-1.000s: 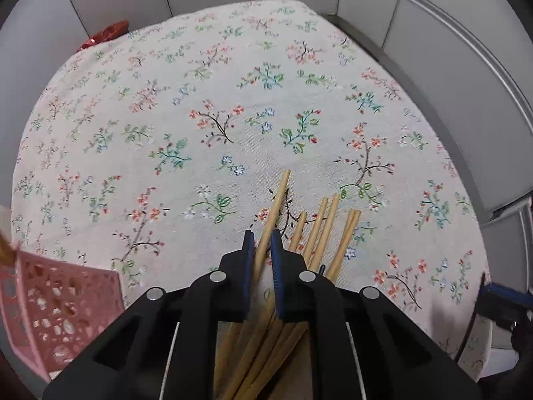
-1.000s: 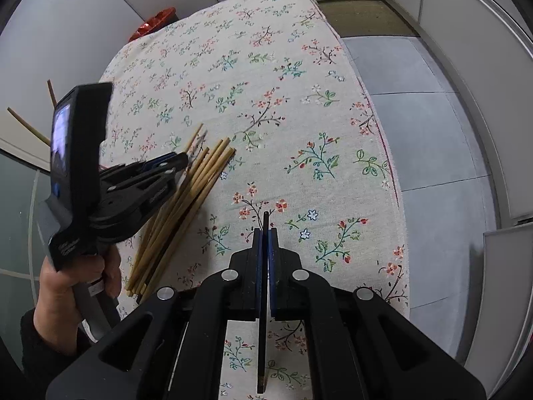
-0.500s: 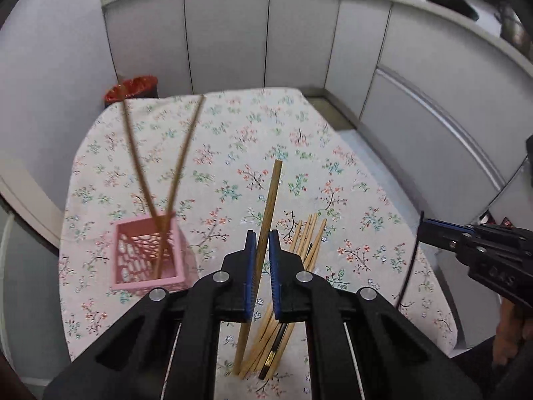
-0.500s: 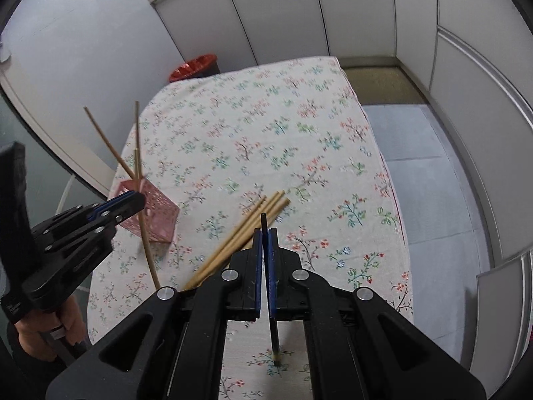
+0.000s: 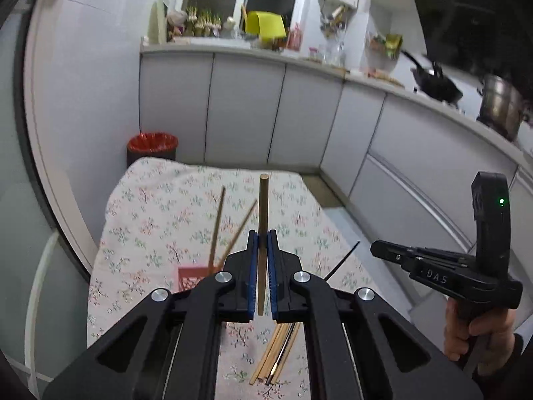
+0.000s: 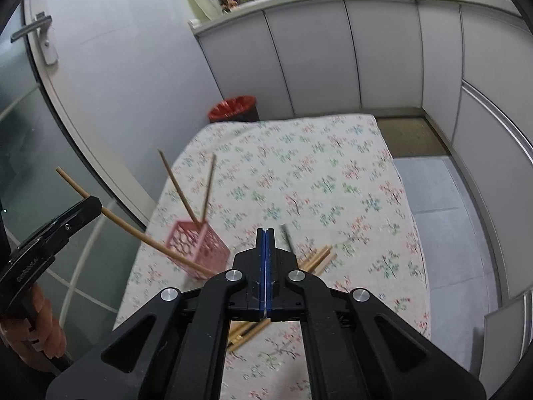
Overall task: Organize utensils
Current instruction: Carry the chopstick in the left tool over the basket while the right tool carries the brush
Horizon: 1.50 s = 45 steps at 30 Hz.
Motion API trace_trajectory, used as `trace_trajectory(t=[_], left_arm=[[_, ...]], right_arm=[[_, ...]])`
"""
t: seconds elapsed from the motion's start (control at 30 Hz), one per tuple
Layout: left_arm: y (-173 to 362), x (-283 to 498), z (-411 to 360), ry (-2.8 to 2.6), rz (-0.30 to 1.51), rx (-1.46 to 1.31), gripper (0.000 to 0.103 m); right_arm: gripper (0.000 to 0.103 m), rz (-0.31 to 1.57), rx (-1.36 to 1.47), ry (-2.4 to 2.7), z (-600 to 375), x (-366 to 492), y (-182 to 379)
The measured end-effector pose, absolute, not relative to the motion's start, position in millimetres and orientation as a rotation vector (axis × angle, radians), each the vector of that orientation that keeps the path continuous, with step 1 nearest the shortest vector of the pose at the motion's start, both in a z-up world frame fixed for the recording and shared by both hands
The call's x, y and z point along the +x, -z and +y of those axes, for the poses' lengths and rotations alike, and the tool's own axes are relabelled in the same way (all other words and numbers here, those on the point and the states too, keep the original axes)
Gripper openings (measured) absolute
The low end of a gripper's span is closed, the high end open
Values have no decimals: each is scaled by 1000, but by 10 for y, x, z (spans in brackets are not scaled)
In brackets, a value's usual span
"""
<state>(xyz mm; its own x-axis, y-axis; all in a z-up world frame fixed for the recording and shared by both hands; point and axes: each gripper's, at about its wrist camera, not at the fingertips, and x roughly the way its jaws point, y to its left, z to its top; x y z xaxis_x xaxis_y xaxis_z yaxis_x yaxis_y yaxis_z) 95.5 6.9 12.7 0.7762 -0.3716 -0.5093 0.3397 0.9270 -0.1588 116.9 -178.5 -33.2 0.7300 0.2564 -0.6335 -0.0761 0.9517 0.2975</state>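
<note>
While the left gripper (image 5: 262,243) hangs above the near end of the table (image 5: 160,206), its blue pads are clamped on a single wooden chopstick (image 5: 263,206), which stands nearly upright between them in the left wrist view — its blunt end above the fingertips and its thinner end below. In the right wrist view the same chopstick slants from that gripper down toward the pink basket (image 6: 196,245). The basket stands on the floral tablecloth near the table's left edge, and two more wooden chopsticks (image 6: 193,190) lean inside it, crossing near its rim. A loose bundle of chopsticks (image 5: 276,353) lies flat on the cloth at the near end of the table, just right of the basket; one dark stick is among them. The right gripper (image 6: 265,233) has its pads pressed together on a thin black chopstick (image 5: 343,260) — in the left wrist view the stick pokes out below its tip, pointing down at the cloth. A hand (image 5: 479,330) grips its handle at the right. Beyond the far end of the table stands a bin with a red liner (image 6: 233,108), against grey cabinet doors (image 5: 276,110).
</note>
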Motion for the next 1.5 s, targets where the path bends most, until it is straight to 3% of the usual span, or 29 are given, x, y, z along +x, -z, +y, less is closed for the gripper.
trace_trajectory(t=[0.23, 0.3, 0.37, 0.67, 1.1, 1.17, 1.2, 1.37, 1.5], left_arm=[[-254, 921, 239, 379, 536, -89, 6], [-205, 945, 252, 394, 565, -92, 6], [-123, 967, 233, 407, 607, -89, 6], [121, 1077, 219, 393, 659, -69, 6], [336, 1250, 240, 374, 723, -35, 6], [352, 1264, 247, 372, 731, -39, 6], [356, 1269, 255, 370, 733, -43, 6], [324, 1257, 281, 377, 735, -70, 6], [264, 1216, 321, 380, 714, -82, 6]], right_arm=[[2, 727, 231, -168, -1746, 1360, 248], [39, 772, 263, -111, -1901, 1503, 378], [46, 827, 280, -63, -2061, 1688, 530], [35, 1072, 333, 73, -2457, 2564, 1397], [28, 1217, 368, 193, -2517, 3250, 2238], [21, 1187, 324, 208, -2476, 3266, 2250], [10, 1182, 294, 221, -2452, 3265, 2234], [4, 1140, 348, 185, -2462, 3152, 2141], [4, 1052, 365, 150, -2446, 2913, 1756]])
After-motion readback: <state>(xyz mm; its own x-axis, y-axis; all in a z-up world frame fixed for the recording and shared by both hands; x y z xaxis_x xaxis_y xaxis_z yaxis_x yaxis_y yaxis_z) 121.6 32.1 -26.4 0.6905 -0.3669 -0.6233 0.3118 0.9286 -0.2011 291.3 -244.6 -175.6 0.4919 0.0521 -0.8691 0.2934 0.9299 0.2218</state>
